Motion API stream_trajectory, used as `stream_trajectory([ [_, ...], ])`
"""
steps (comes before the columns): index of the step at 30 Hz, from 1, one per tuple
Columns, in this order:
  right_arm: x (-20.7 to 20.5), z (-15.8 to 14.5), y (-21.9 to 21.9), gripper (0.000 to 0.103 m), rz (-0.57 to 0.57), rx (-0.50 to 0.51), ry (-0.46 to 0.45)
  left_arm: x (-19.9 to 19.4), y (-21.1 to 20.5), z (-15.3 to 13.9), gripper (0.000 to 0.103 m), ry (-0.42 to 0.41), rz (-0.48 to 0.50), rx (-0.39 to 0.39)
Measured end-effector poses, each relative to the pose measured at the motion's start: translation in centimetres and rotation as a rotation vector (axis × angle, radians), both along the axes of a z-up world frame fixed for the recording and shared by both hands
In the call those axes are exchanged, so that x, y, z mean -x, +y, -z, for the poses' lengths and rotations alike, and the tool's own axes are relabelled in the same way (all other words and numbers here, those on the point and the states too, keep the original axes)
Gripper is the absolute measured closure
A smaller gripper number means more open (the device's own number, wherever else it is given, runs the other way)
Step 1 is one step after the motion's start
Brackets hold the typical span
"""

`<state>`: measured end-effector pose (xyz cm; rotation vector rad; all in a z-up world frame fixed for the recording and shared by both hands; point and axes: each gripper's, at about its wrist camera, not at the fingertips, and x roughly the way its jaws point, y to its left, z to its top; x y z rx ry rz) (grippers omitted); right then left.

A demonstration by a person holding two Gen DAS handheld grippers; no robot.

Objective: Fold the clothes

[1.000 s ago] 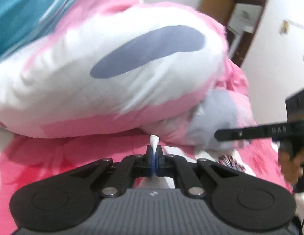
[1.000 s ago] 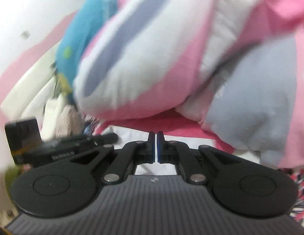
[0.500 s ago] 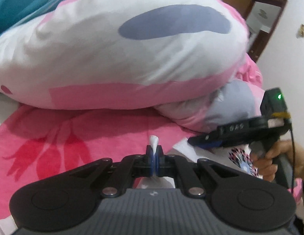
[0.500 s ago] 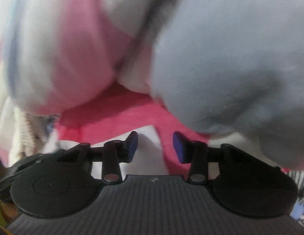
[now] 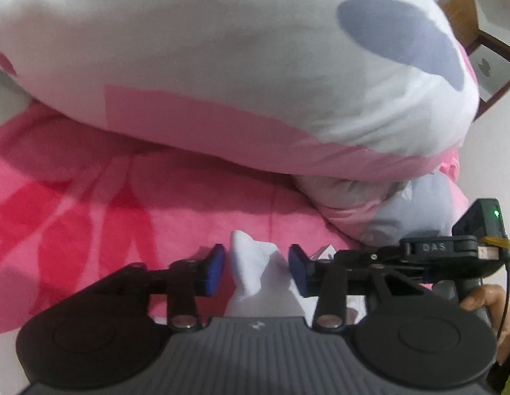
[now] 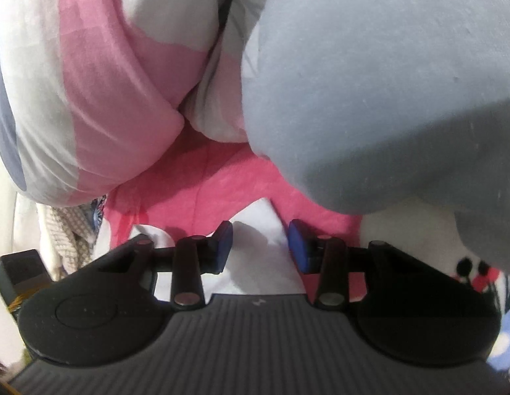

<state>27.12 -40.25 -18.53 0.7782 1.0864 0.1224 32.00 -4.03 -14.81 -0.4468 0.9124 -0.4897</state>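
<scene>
A white garment [image 5: 255,270] lies on the pink bedspread [image 5: 130,210], one corner standing up in a crumpled peak. My left gripper [image 5: 256,268] is open, its blue pads [image 5: 213,270] either side of that peak without pressing it. My right gripper [image 6: 260,245] is open too, low over a flat corner of the same white garment [image 6: 255,260]. In the left wrist view the right gripper [image 5: 429,256] shows at the right edge, held by a hand [image 5: 492,306]. Most of the garment is hidden beneath the gripper bodies.
A big white, pink and grey pillow [image 5: 222,65] looms close ahead, with a second grey and pink pillow [image 6: 386,82] beside it. A knitted beige cloth [image 6: 67,233] lies at the left. A patterned cloth [image 6: 478,273] lies at the right. A wooden door frame [image 5: 485,46] stands at the far right.
The left gripper was shut on the white garment's corner and has opened, leaving the corner standing loose. The right gripper opened half a second ago and stays open. Both moved closer to the pillows.
</scene>
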Motion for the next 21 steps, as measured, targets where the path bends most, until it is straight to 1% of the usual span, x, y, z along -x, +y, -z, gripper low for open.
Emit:
stream_trajectory([
  [1, 0.0, 0.1, 0.1, 0.064, -0.007, -0.007, 0.004, -0.1, 0.0, 0.0, 0.058, 0.003, 0.002, 0.002],
  [3, 0.0, 0.3, 0.4, 0.065, -0.022, -0.005, 0.012, -0.3, -0.1, 0.0, 0.062, 0.01, 0.007, 0.007],
  [4, -0.1, 0.4, 0.5, 0.076, -0.03, -0.003, 0.015, -0.4, -0.2, -0.1, 0.073, 0.014, 0.009, 0.009],
  [5, -0.1, 0.4, 0.7, 0.089, -0.038, 0.0, 0.013, -0.5, -0.2, -0.1, 0.094, 0.017, 0.012, 0.011],
  [6, -0.1, 0.2, 0.9, 0.098, -0.046, 0.004, 0.006, -0.6, -0.3, -0.1, 0.096, 0.021, 0.014, 0.013],
  [7, 0.0, -0.2, 1.1, 0.099, -0.051, 0.015, -0.011, -0.8, -0.3, -0.1, 0.095, 0.024, 0.016, 0.015],
  [9, 0.2, -1.5, 2.0, 0.099, -0.058, 0.043, -0.112, -1.0, -0.4, -0.1, 0.096, 0.031, 0.021, 0.02],
  [10, 0.8, -2.4, 2.4, 0.099, -0.065, 0.053, -0.176, 0.1, -0.2, -1.2, 0.096, -0.016, 0.053, 0.01],
  [11, 1.9, -3.8, 3.0, 0.099, -0.087, 0.085, -0.255, 1.2, 0.1, -2.3, 0.096, -0.07, 0.089, -0.001],
  [13, 4.5, -6.7, 4.4, 0.099, -0.159, 0.188, -0.427, 3.6, 0.6, -4.7, 0.095, -0.178, 0.161, -0.022],
  [14, 6.2, -8.4, 5.4, 0.099, -0.215, 0.252, -0.507, 4.8, 0.9, -5.9, 0.094, -0.232, 0.196, -0.033],
  [15, 8.1, -9.8, 6.5, 0.098, -0.287, 0.313, -0.564, 5.9, 1.1, -7.0, 0.092, -0.286, 0.232, -0.044],
  [17, 12.1, -11.6, 8.7, 0.095, -0.449, 0.405, -0.624, 9.5, 2.3, -8.4, 0.071, -0.345, 0.351, -0.109],
  [18, 14.2, -12.0, 9.8, 0.095, -0.542, 0.449, -0.626, 11.0, 2.7, -8.4, 0.066, -0.34, 0.405, -0.139],
  [19, 16.2, -12.1, 10.8, 0.091, -0.642, 0.489, -0.613, 12.6, 3.1, -8.5, 0.055, -0.332, 0.457, -0.168],
  [20, 18.0, -11.9, 11.7, 0.082, -0.734, 0.525, -0.585, 14.0, 3.2, -8.0, 0.052, -0.296, 0.504, -0.201],
  [21, 19.6, -11.5, 12.5, 0.078, -0.818, 0.557, -0.543, 15.3, 3.4, -7.4, 0.052, -0.257, 0.549, -0.235],
])
